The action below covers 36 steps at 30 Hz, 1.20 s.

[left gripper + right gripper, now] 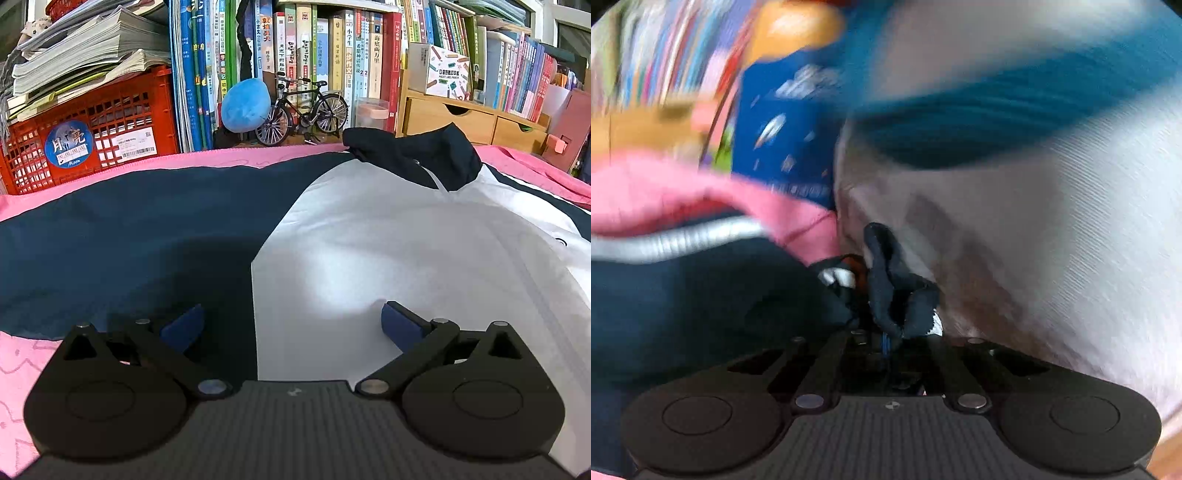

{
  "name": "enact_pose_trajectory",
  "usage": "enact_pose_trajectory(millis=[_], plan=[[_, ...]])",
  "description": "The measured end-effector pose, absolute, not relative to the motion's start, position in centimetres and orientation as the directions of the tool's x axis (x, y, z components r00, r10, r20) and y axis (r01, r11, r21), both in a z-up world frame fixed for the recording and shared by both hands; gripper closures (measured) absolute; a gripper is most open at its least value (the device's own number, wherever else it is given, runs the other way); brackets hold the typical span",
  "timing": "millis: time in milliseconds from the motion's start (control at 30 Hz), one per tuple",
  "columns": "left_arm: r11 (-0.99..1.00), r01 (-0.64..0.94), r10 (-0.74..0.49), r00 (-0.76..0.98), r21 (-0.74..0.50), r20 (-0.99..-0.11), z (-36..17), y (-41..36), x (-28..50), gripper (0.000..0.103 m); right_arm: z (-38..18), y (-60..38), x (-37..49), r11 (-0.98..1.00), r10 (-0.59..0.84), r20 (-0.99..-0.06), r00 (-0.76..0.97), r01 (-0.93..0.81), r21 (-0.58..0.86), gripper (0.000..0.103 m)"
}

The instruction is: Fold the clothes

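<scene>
**Jacket fold under way, right gripper clamped on cloth**

Jacket (369,236), navy and white, lies spread on a pink blanket (22,354) directly ahead of and beneath the left gripper (291,325), its dark collar (410,155) at the far end. The left gripper hangs with its jaws wide apart and nothing between them, one blue pad (184,326) over the navy panel, the other over the white.

The right gripper (894,332) is closed tight, with a bunched wad of dark fabric (894,288) caught at its tips; white and navy cloth hangs close in front of it and to its right. That view is heavily smeared, so which part of the garment it has cannot be told.

To fold well, the carried portion should probably travel low and flat across the body, while the open left gripper presses down near the intended crease so the rest does not drag. The pinch looks small, so a slow pull seems wise.

Beyond the jacket, past the collar, stand a model bicycle (303,110), a blue plush ball (243,107), a red crate (92,125) of papers and rows of books (332,55). These crowd the far edge; a long sweep could knock the bicycle over.
</scene>
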<state>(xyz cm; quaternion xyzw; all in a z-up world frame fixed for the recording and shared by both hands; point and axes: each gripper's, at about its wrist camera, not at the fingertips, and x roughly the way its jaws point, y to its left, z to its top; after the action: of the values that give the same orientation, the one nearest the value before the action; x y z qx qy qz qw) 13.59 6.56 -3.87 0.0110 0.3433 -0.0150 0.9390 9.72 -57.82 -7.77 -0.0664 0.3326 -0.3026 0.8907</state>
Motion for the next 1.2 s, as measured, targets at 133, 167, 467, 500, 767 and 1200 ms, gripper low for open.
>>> enact_pose_trajectory(millis=[133,167,467,500,767,1200], plan=[[0.999,0.037,-0.023,0.764,0.008,-0.644,-3.9,6.6,13.5,0.0,-8.5,-56.2,12.0,0.75,-0.66,-0.53,0.532,0.497,-0.436,0.103],[0.999,0.038,-0.025,0.765,0.007,-0.644,-3.9,6.6,13.5,0.0,-8.4,-56.3,11.9,0.755,-0.655,-0.533,0.536,0.499,-0.426,0.103],[0.999,0.04,-0.023,0.763,0.012,-0.646,-3.8,6.4,13.5,0.0,-8.4,-56.8,13.7,0.759,-0.651,-0.537,0.536,0.473,-0.447,0.103],[0.999,0.04,-0.023,0.763,0.011,-0.645,-3.8,6.4,13.5,0.0,-8.3,-56.7,13.8,0.763,-0.646,-0.545,0.535,0.471,-0.442,0.102],[0.999,0.042,-0.047,0.769,-0.023,-0.637,-2.6,7.2,13.0,0.0,-2.6,-49.8,8.8,0.855,-0.51,-0.519,0.686,0.334,-0.397,0.009],[0.897,-0.427,0.304,0.783,-0.113,-0.543,-0.4,22.8,10.0,0.0,0.6,-33.3,8.9,0.964,-0.088,-0.482,0.871,-0.048,-0.262,0.0]])
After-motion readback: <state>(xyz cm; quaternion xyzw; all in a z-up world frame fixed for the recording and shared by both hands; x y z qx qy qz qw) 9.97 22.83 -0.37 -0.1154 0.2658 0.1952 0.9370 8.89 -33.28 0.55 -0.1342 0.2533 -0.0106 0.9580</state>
